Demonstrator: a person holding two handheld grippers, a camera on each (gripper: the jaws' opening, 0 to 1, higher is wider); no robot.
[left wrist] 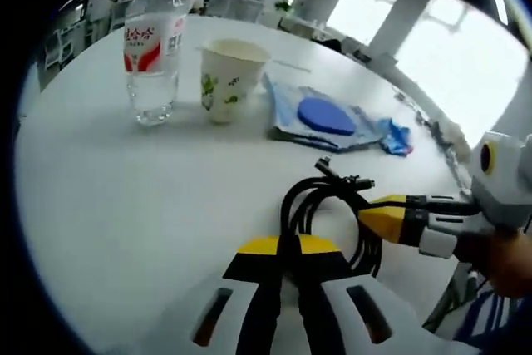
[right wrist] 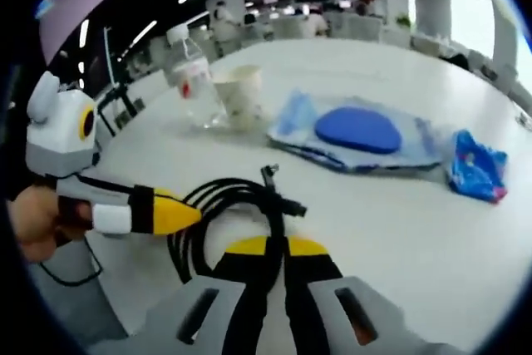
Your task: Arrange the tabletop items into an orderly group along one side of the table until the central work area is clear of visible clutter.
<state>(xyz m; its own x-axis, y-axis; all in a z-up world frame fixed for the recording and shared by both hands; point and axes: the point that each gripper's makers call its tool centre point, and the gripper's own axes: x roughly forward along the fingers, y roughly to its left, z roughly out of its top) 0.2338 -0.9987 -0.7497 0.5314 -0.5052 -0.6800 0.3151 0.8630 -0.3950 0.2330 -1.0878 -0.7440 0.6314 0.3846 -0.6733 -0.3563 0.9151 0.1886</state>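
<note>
Gripping the coiled black cable (left wrist: pixel 328 214) near the table's (left wrist: pixel 108 205) near edge, the left gripper (left wrist: pixel 287 259) has its jaws pressed together on it; bottle (left wrist: pixel 154 47), paper cup (left wrist: pixel 229 76) and blue pouch (left wrist: pixel 324 118) line the far side. Right gripper view: the right gripper (right wrist: pixel 278 259) likewise pinches the cable (right wrist: pixel 224 205), jaws closed.

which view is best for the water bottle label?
Left gripper view. The water bottle stands close there, and its red and white label faces the camera beside the paper cup. In the right gripper view the bottle is farther off and small, the label a blurred red patch.
</note>
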